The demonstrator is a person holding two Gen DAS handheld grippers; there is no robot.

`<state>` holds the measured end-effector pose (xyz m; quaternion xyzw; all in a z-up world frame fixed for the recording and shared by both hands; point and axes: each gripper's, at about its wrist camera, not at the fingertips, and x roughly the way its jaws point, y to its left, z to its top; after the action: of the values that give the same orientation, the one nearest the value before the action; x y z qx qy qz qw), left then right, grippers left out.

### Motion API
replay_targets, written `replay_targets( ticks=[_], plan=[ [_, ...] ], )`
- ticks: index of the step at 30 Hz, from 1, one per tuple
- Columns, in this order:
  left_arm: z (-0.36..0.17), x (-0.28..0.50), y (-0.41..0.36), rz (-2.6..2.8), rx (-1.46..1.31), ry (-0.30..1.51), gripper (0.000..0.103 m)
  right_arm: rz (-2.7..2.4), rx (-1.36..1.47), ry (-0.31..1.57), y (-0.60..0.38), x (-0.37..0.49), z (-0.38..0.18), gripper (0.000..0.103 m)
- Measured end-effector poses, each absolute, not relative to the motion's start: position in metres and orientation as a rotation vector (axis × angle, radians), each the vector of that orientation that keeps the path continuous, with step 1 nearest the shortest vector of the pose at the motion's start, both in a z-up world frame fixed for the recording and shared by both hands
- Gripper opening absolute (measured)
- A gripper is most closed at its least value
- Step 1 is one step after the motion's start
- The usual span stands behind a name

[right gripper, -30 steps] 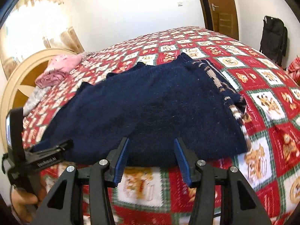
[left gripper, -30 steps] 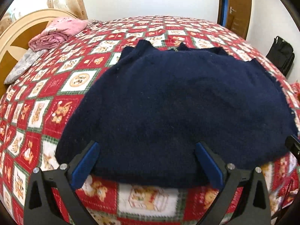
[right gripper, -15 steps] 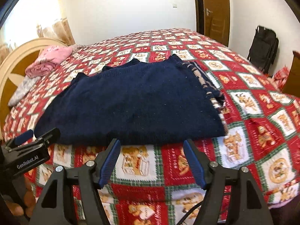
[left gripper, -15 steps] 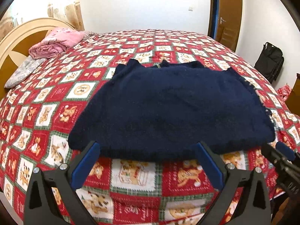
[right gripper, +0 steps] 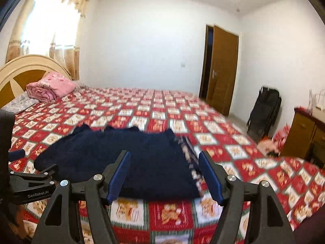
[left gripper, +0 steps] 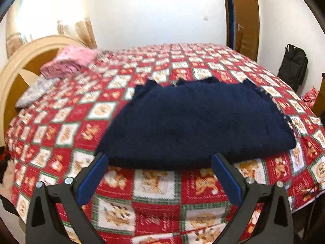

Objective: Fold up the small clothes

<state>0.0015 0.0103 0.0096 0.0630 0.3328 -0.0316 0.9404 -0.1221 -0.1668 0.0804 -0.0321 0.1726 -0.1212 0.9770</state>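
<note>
In the left wrist view, the navy sweater (left gripper: pixel 195 122) lay folded flat on the red patchwork bedspread (left gripper: pixel 154 185), its long axis running side to side across the bed, its collar edge pointing toward the far wall and its thick folded hem toward the left gripper (left gripper: pixel 160 174), whose jaws stood wide apart over the bedspread just short of that hem with nothing between them. In the right wrist view, the sweater (right gripper: pixel 142 158) showed dark, plain knit with a pale patterned band along its right edge, well apart from the pink folded bedding (right gripper: pixel 50 86) by the headboard (right gripper: pixel 22 69). There the right gripper (right gripper: pixel 164 174) hung above the near hem, jaws parted and empty.
</note>
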Motion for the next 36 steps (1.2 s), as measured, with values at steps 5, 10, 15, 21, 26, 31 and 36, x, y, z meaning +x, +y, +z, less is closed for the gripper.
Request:
replay_targets(
  ticks=[5,10,15,21,26,31,36],
  plan=[
    [0.031,-0.004,0.015,-0.025,0.132,0.552,0.103,-0.248,-0.022,0.255,-0.178,-0.118,0.096,0.071],
    [0.040,0.007,0.018,-0.002,0.146,0.522,0.103,-0.248,-0.011,0.270,-0.191,-0.114,0.083,0.071],
    [0.027,0.019,0.016,-0.017,0.120,0.597,0.103,-0.224,0.110,0.384,-0.212,-0.098,0.062,0.071],
    [0.006,0.025,0.004,-0.041,0.138,0.689,0.103,-0.197,0.269,0.499,-0.238,-0.085,0.032,0.071],
    [-0.004,0.030,0.005,-0.057,0.123,0.733,0.103,-0.178,0.353,0.586,-0.250,-0.073,0.009,0.071],
    [-0.018,0.040,0.007,-0.081,0.078,0.802,0.103,-0.188,0.339,0.602,-0.255,-0.066,0.005,0.071],
    [-0.017,0.049,0.024,-0.074,0.051,0.798,0.103,-0.206,0.384,0.589,-0.265,-0.060,0.006,0.071]
  ],
)
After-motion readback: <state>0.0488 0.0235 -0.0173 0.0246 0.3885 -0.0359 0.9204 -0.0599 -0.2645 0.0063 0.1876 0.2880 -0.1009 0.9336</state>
